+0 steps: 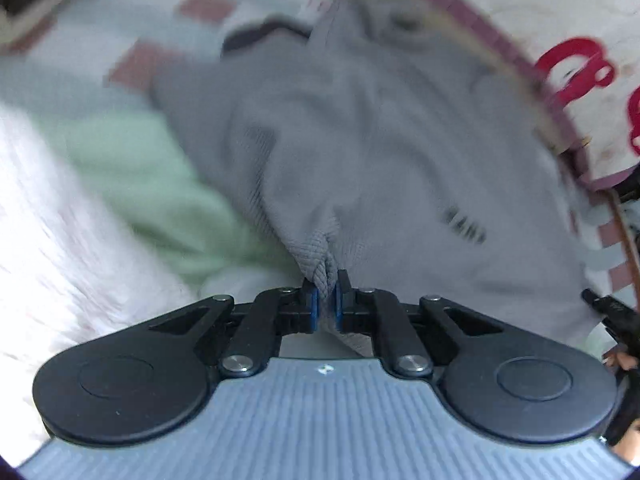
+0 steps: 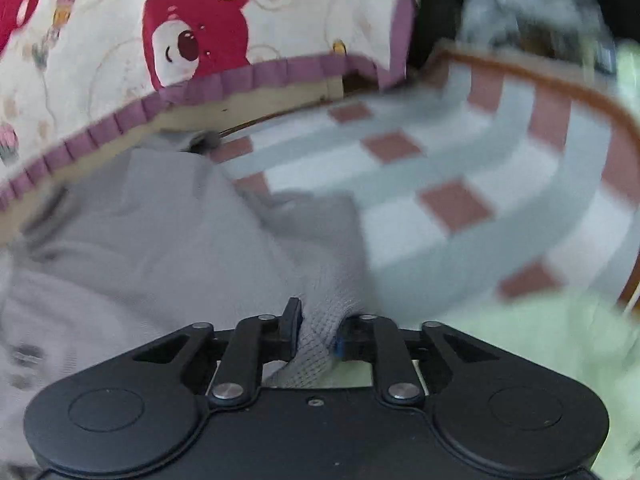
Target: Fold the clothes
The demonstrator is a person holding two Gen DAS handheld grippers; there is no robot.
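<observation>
A grey knit garment (image 1: pixel 380 140) lies spread and rumpled on the bed, with a small dark print on it. My left gripper (image 1: pixel 326 300) is shut on a bunched fold of its near edge, pinched tight between the blue pads. In the right wrist view the same grey garment (image 2: pixel 160 232) fills the lower left. A fold of its edge runs between the fingers of my right gripper (image 2: pixel 318 332). Those jaws stand a little apart and the cloth lies loosely in the gap.
A checked sheet (image 2: pixel 440 168) in grey, white and pink covers the bed. A bear-print quilt with a purple frill (image 2: pixel 160 40) lies behind the garment. Pale green cloth (image 1: pixel 160 184) and white cloth (image 1: pixel 48 220) lie at the left. A dark item (image 1: pixel 256 36) sits beyond.
</observation>
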